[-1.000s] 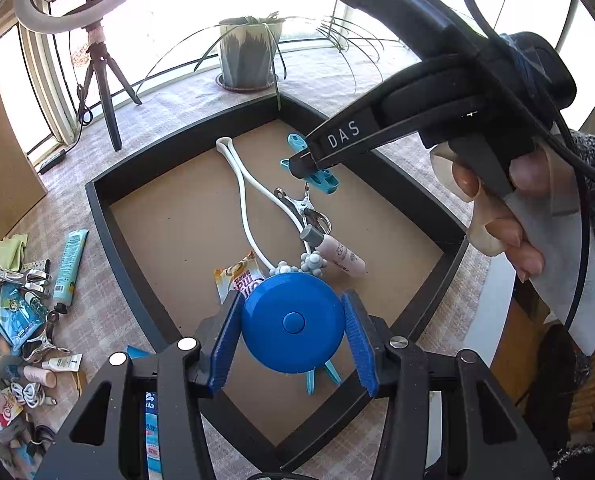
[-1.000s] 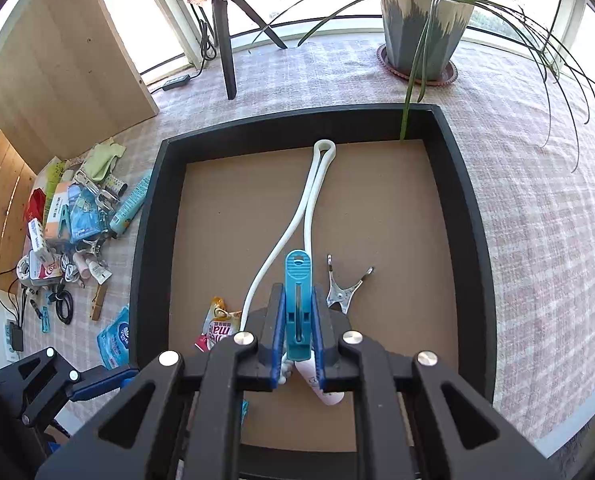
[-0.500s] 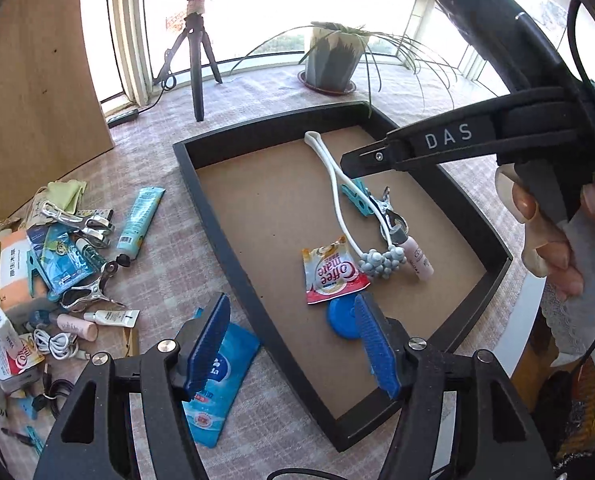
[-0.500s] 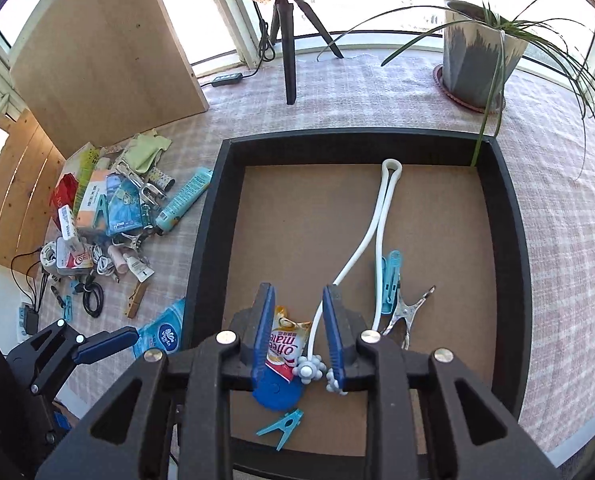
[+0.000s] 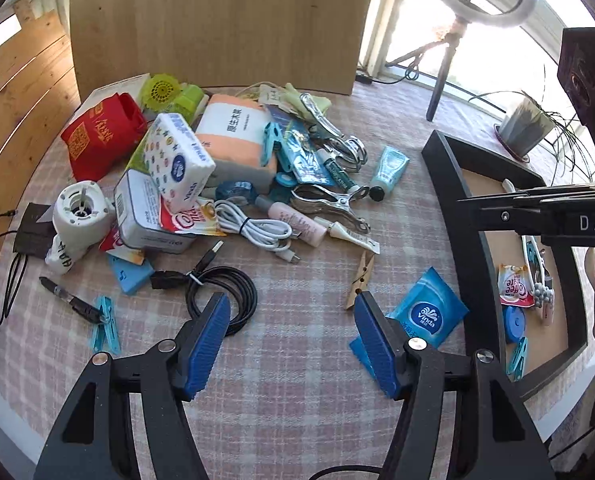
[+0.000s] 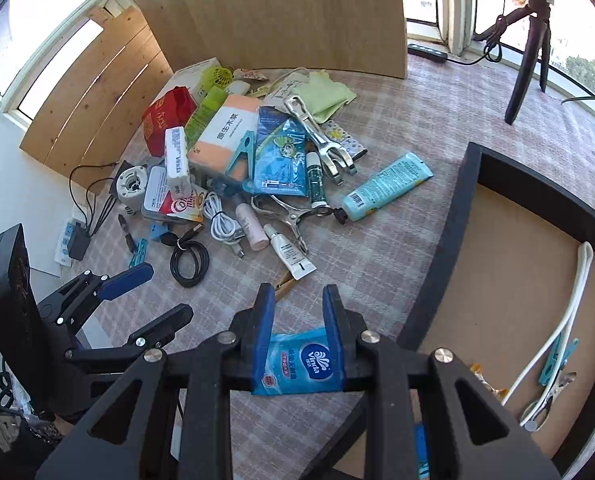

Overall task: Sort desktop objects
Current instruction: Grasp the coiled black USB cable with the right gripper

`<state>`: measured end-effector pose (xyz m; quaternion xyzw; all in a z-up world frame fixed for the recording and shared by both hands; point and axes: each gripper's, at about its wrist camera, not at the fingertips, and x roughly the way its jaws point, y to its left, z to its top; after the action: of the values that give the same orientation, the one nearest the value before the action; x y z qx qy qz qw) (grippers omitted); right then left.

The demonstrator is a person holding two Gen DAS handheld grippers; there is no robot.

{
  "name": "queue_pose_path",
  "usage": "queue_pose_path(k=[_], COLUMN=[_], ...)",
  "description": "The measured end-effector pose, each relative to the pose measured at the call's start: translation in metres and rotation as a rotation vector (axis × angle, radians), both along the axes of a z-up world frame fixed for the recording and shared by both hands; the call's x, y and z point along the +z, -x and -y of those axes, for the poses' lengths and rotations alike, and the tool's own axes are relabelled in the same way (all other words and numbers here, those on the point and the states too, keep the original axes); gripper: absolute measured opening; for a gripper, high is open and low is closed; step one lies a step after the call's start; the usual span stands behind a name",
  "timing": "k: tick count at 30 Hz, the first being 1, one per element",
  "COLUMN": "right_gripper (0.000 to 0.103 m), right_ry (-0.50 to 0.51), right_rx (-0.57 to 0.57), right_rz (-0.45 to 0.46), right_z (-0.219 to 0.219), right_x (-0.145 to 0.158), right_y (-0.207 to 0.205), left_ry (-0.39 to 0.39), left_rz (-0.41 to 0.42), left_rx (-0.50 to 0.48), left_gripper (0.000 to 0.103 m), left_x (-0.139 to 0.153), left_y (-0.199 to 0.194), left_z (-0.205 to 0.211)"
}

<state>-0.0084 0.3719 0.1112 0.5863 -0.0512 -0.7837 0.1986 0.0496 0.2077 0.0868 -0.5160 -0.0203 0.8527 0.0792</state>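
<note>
Left gripper (image 5: 293, 334) spread, empty, lower centre above plaid cloth. Right gripper (image 6: 299, 334) part-open, nothing pinched, over Vinda tissue pack (image 6: 303, 366), bottom centre beside black tray (image 6: 443, 248). Advise: descend straight, straddle pack's narrow width, close squarely.

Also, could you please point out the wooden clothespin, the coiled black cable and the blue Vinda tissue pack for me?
wooden clothespin (image 5: 360, 280), left wrist view, middle of its body.
coiled black cable (image 5: 222, 295), left wrist view, the coil's upper loop.
blue Vinda tissue pack (image 5: 427, 312), left wrist view, on its logo.
</note>
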Motion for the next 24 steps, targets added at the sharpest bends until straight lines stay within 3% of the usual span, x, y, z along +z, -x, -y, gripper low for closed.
queue_pose_path(k=[10, 19, 24], right_gripper=[0.025, 0.025, 0.025], right_ry=[0.013, 0.033, -0.009], right_rx=[0.165, 0.162, 0.142], right_rz=[0.066, 0.083, 0.070], right_z=[0.096, 0.140, 0.152], right_x=[-0.024, -0.034, -0.034], right_y=[0.013, 0.016, 0.018], left_ry=[-0.017, 0.031, 0.004], left_rz=[0.052, 0.065, 0.064], left_rx=[0.188, 0.159, 0.135], left_gripper=[0.061, 0.061, 0.061], left_x=[-0.012, -0.007, -0.011], left_y=[-0.024, -0.027, -0.025], left_z=[0.080, 0.122, 0.136])
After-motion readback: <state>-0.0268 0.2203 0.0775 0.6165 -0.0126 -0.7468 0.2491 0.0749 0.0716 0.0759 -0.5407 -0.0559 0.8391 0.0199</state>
